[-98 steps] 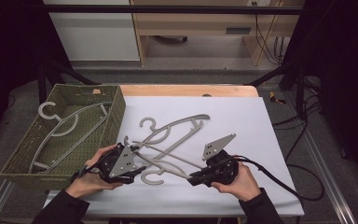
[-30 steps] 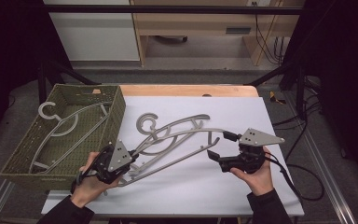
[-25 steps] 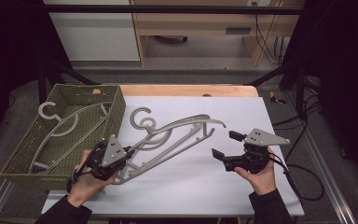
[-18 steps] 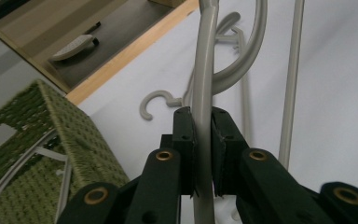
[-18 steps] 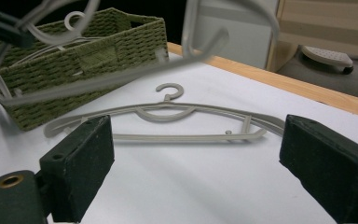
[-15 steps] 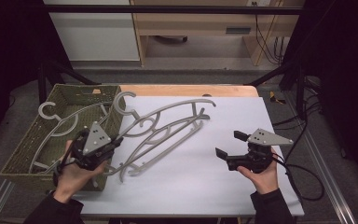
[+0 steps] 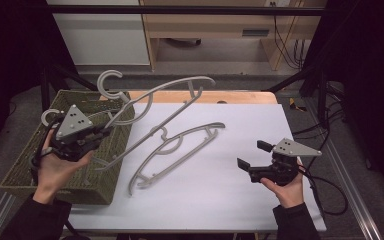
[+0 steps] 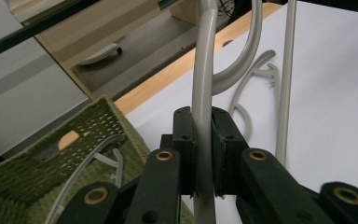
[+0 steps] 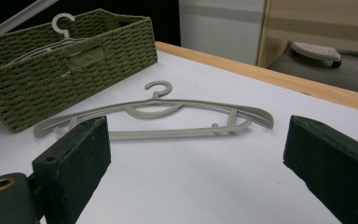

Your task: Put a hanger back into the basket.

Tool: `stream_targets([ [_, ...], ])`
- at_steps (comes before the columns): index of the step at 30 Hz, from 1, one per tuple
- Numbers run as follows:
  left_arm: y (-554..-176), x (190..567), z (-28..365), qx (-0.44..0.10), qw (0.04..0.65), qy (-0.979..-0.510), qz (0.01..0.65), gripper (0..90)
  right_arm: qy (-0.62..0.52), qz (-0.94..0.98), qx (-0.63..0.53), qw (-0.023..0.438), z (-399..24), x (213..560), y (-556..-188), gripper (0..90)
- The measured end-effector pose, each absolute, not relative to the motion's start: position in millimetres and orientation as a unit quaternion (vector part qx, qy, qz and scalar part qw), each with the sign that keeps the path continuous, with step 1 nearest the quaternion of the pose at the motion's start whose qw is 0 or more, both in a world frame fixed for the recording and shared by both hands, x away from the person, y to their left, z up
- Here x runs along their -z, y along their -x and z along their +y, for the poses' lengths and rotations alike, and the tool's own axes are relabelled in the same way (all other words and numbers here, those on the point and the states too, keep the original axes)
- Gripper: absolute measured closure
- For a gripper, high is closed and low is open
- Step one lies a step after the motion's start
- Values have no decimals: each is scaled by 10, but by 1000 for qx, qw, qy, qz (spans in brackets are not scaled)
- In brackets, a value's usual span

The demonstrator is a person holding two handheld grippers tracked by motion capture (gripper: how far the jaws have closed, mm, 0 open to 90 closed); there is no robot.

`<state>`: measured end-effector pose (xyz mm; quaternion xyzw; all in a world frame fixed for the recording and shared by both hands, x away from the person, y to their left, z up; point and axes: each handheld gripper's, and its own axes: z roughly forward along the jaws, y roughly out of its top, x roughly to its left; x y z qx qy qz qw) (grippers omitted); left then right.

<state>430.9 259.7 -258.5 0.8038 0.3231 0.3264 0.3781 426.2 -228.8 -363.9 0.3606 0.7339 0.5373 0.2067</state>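
Now left fingers (image 8: 213,140) clamped on raised hanger (image 7: 152,105), right fingers (image 9: 317,163) wide, empty

A white surface (image 7: 230,200) with a pale wooden strip along its far edge carries everything. Beyond it stands a light wooden shelf unit (image 7: 220,25), with a white cabinet (image 7: 100,35) beside it on the left. Black cables (image 7: 285,45) hang down past the shelf unit at the right. A dark metal bar (image 7: 180,9) runs across the top of the high view.
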Motion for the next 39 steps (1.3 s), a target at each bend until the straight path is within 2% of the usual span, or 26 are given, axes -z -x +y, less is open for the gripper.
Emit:
stream_targets([
  [12, -4496, 2559, 3056, -351, 354, -786, 365, 817, -367, 733, -534, 209, -2344, 3671, -4260, 66],
  [39, -4743, 3043, 4048, -375, 294, -778, 409, 816, -369, 739, -527, 203, -2317, 3698, -4281, 62],
])
